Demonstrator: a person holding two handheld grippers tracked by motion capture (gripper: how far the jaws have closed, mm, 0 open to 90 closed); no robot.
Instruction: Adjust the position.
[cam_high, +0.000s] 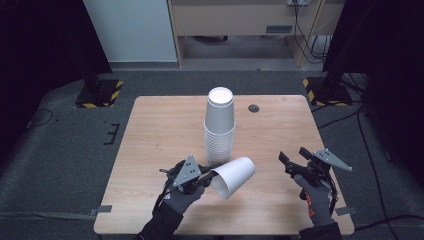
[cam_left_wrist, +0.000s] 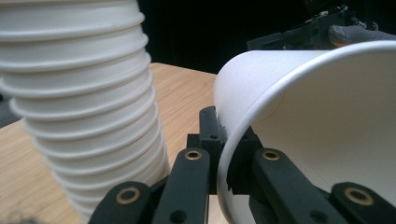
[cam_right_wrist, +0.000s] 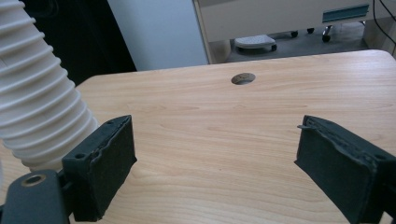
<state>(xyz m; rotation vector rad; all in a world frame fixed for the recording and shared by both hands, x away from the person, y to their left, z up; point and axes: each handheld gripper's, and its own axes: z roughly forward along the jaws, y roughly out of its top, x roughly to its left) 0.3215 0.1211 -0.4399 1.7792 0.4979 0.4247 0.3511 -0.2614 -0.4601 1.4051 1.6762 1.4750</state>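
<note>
on the wooden surface (cam_high: 160, 130) stood one stack of nested white cups (cam_high: 219, 125). just beside it, the left gripper (cam_high: 202, 176) held one loose cup (cam_high: 235, 176) tilted, jaws pinching its rim. right gripper (cam_high: 295, 159) hovered, jaws apart, empty. judgement: keep the pinch light to spare the rim.

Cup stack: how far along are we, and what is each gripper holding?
Done: one loose cup is off the stack of cups, which stands upside down mid-table. In hand: the left gripper is clamped on that cup's rim, tilted on its side beside the stack. The right gripper is open and empty. Left: where this cup goes isn't shown; many cups remain nested.
</note>
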